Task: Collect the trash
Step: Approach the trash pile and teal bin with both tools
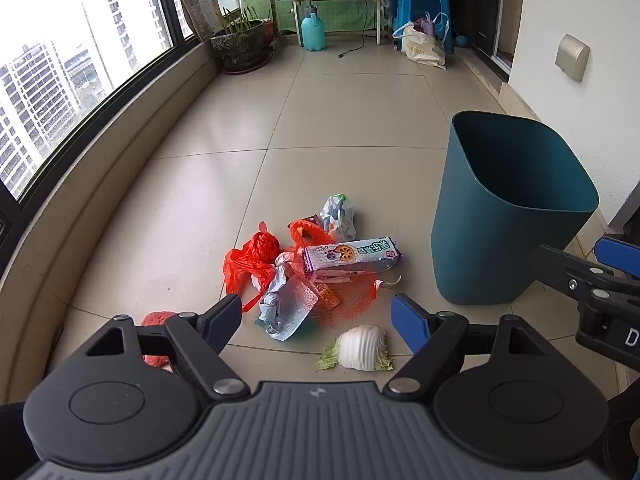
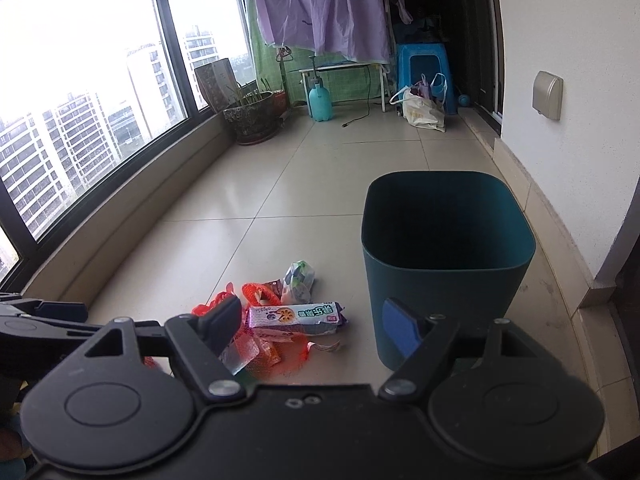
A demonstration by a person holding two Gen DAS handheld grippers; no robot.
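A pile of trash lies on the tiled floor: a purple snack wrapper on an orange net bag, a red plastic bag, a crumpled blue-grey bag, a small clear bag and a cabbage piece. A dark teal bin stands upright to the right of the pile. My left gripper is open and empty above the pile's near edge. My right gripper is open and empty, with the wrapper and the bin ahead of it.
A red scrubber-like lump lies by my left finger. A curved window ledge runs along the left. A plant pot, a teal sprayer bottle, a shopping bag and a blue stool stand at the far end. A white wall is on the right.
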